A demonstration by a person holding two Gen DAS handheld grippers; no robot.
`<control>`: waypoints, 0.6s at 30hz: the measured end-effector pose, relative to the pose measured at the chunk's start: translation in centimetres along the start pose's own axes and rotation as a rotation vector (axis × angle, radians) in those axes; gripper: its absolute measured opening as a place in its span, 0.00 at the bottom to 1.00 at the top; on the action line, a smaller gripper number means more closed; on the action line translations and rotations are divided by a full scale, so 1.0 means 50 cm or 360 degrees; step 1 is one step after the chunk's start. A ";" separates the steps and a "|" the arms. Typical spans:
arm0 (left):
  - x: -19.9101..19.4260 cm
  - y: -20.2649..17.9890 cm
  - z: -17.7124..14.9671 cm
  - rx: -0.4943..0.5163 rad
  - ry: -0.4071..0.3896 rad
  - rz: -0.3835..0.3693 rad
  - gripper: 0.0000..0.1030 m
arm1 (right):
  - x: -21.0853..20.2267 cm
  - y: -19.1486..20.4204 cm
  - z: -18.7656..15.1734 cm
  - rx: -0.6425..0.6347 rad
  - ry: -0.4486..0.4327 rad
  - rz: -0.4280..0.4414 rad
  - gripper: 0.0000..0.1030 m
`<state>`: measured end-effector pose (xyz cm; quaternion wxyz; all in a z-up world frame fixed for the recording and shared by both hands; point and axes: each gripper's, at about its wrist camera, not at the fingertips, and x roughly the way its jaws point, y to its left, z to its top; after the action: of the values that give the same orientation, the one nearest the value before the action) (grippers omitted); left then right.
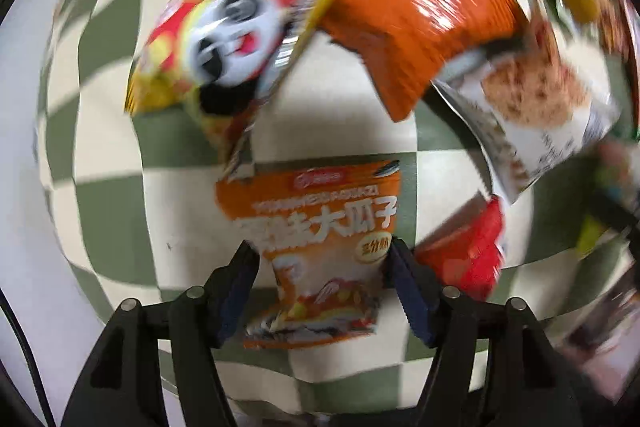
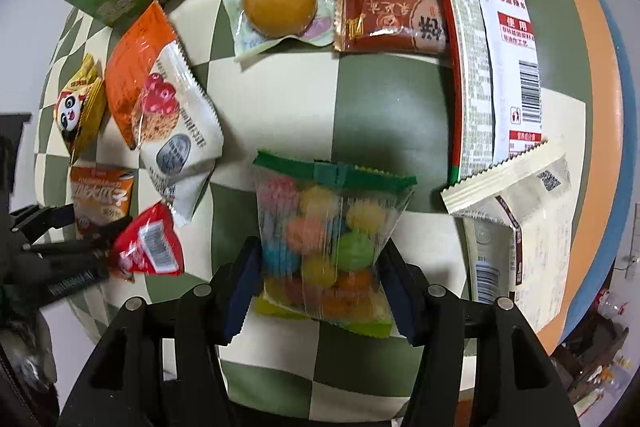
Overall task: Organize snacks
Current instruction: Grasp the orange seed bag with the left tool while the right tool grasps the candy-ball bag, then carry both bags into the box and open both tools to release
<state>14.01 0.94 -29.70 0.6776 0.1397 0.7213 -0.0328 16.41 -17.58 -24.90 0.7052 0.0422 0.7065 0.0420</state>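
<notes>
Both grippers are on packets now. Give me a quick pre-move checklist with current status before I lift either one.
1. Left gripper straddles the orange seed packet, one finger on each side: ok.
2. Left grip firm: cannot tell; the left view is blurred and pad contact is unclear.
3. Right gripper straddles the clear candy bag: ok.
4. Right grip closed on the bag: cannot tell; the pads look beside its edges.
5. Red packet is clear of the left gripper: not ok, it lies right against its finger.
6. Space ahead of the candy bag on the checkered cloth: ok.
</notes>
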 end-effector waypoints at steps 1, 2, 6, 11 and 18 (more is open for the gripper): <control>0.006 -0.009 -0.002 0.0028 -0.0005 0.0040 0.64 | 0.001 0.001 0.005 0.0007 -0.0010 -0.0013 0.60; 0.014 -0.017 -0.009 0.0034 -0.0022 0.0079 0.64 | -0.001 0.005 0.029 0.0014 -0.0018 -0.0023 0.60; 0.025 0.017 -0.038 -0.0134 -0.0075 0.0015 0.54 | 0.023 0.013 0.028 0.0004 -0.0068 -0.0087 0.53; 0.022 0.067 -0.082 -0.0353 -0.0122 -0.0135 0.50 | 0.008 0.006 -0.007 -0.0018 -0.0122 -0.0061 0.49; -0.074 0.112 -0.117 -0.0480 -0.0232 -0.0354 0.50 | -0.088 0.001 -0.044 -0.0026 -0.0184 0.0099 0.49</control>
<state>9.86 7.13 -24.80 0.7335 -0.0468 0.6781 -0.0090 14.22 -18.05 -20.54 0.7435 0.0608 0.6625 0.0671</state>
